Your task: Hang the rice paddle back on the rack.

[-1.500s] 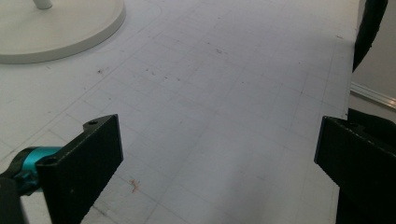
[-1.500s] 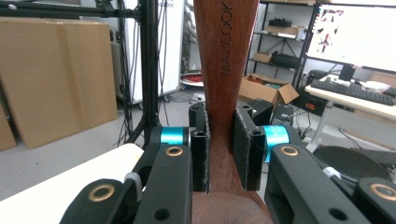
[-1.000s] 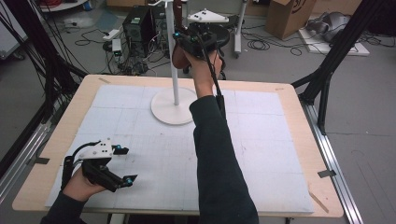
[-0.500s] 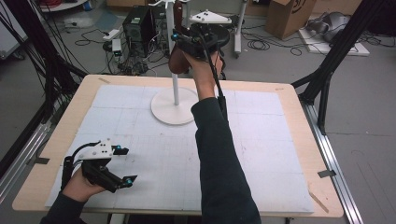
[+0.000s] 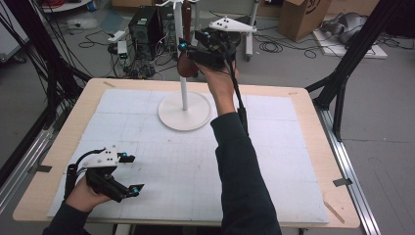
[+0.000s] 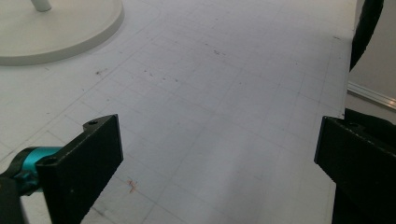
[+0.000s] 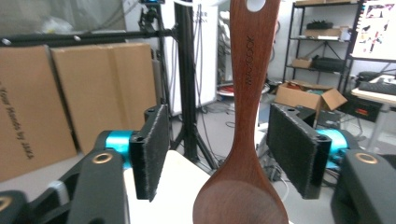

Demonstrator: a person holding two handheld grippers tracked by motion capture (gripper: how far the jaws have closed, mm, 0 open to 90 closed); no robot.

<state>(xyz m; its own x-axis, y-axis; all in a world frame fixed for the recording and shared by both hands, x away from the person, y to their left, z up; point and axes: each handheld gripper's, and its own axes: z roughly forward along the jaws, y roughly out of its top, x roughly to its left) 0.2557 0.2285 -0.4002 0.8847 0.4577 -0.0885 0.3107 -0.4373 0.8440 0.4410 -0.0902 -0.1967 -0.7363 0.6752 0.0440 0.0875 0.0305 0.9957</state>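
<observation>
Here, top centre: wooden spoon (image 7: 245, 140) hangs from the stand (image 5: 185, 115); my right gripper (image 7: 219, 154), jaws just opening, stands clear; withdrawal remains.

I see my right tool (image 7: 212, 154): black ribbed pads, teal collars, brass-ringed screws, a white three-cornered plate on top. My left tool (image 5: 128, 174) is black with teal tips and a white plate. Dark sleeves (image 5: 242, 166), black cables.

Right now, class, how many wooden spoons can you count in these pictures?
1. The wooden spoon hangs by its handle hole, bowl down, between the right gripper's open jaws, untouched; others may be hidden.
</observation>
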